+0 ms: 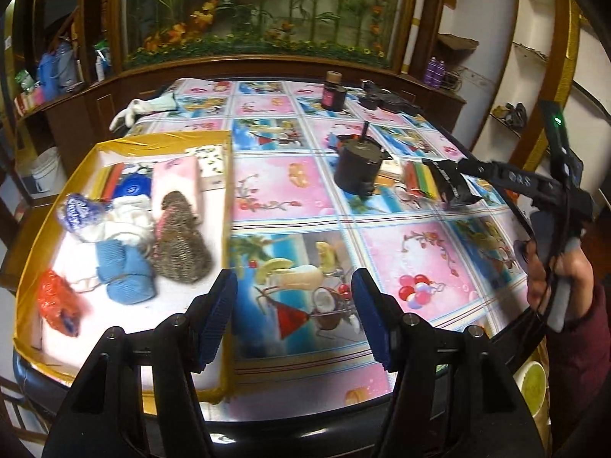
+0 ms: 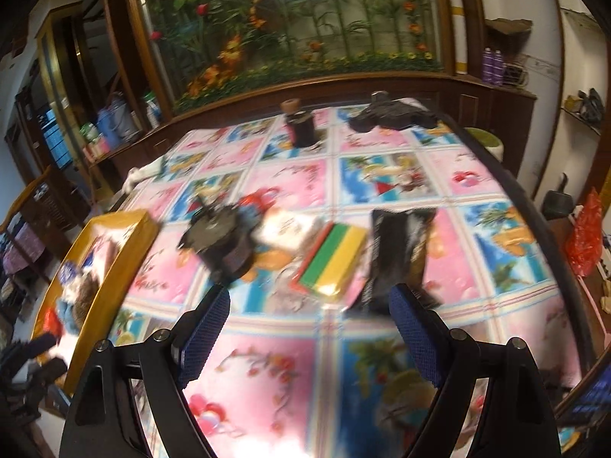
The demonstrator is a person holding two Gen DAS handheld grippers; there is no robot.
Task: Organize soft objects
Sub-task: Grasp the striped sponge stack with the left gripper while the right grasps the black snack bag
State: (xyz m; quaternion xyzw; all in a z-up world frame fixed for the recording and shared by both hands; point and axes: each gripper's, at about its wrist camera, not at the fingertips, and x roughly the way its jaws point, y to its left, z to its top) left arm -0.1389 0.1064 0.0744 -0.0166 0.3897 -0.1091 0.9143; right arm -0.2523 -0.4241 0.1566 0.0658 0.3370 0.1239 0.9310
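Observation:
A yellow-rimmed tray (image 1: pixel 164 139) on the table's left holds soft things: a brown knitted piece (image 1: pixel 179 244), a blue knitted piece (image 1: pixel 124 269), a white one (image 1: pixel 128 215), a pink pack (image 1: pixel 177 177) and a red bag (image 1: pixel 57 301). My left gripper (image 1: pixel 294 320) is open and empty, at the tray's right edge. My right gripper (image 2: pixel 309 328) is open and empty, above the tablecloth just short of a striped sponge pack (image 2: pixel 334 259) and a black packet (image 2: pixel 397 255). The tray shows at left in the right wrist view (image 2: pixel 118 229).
A black motor-like object (image 1: pixel 357 166) and a white tissue pack (image 2: pixel 290 231) lie mid-table. A dark jar (image 1: pixel 332 93), black items (image 1: pixel 385 99) and a white glove (image 1: pixel 143 108) are at the far edge. A green-topped stool (image 1: pixel 532 387) stands at right.

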